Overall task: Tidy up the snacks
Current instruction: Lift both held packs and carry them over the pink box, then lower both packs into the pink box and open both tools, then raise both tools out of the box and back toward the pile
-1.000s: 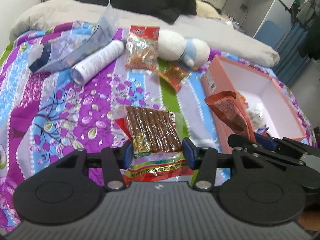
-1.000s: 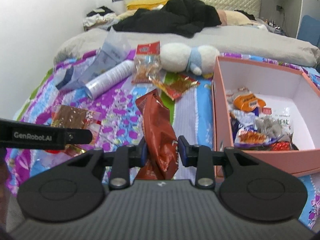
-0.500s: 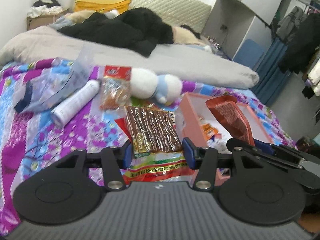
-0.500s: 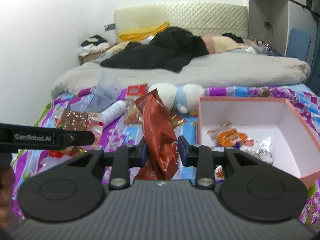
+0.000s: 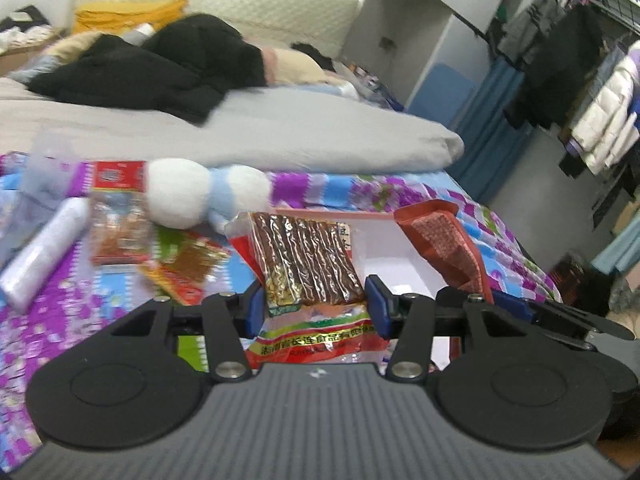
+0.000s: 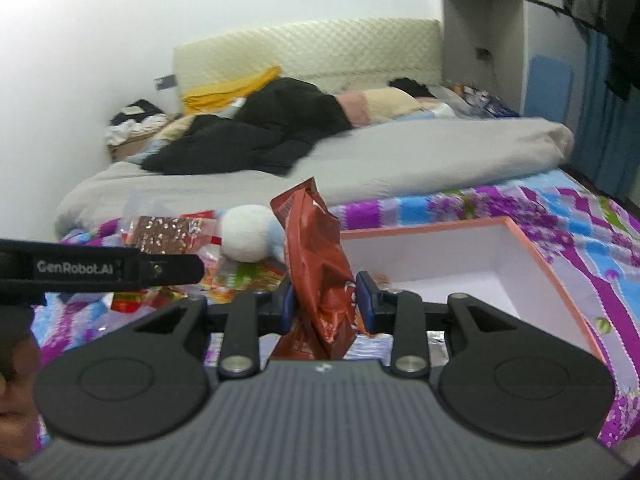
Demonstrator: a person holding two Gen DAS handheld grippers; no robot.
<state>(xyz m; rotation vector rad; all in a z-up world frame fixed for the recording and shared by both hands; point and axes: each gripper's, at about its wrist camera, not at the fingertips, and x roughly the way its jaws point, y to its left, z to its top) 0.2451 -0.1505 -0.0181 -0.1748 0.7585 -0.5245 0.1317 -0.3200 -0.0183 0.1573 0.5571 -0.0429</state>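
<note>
Snacks ride in both grippers, up above the bed. In the left wrist view, the left gripper (image 5: 314,306) is clamped on a pack of brown sticks (image 5: 308,264) at the middle of the frame. The pink box (image 5: 320,215) peeks out right behind it, and the red-brown bag (image 5: 448,248) hangs at the right. To do this well, hold tight and bring the pack over the white floor of the box before letting go.

In the right wrist view, the right gripper (image 6: 325,302) squeezes that red-brown bag (image 6: 316,264), standing tall in the middle. The box (image 6: 560,276) sits at the lower right. Move slowly so the bag does not bump the rim.
</note>
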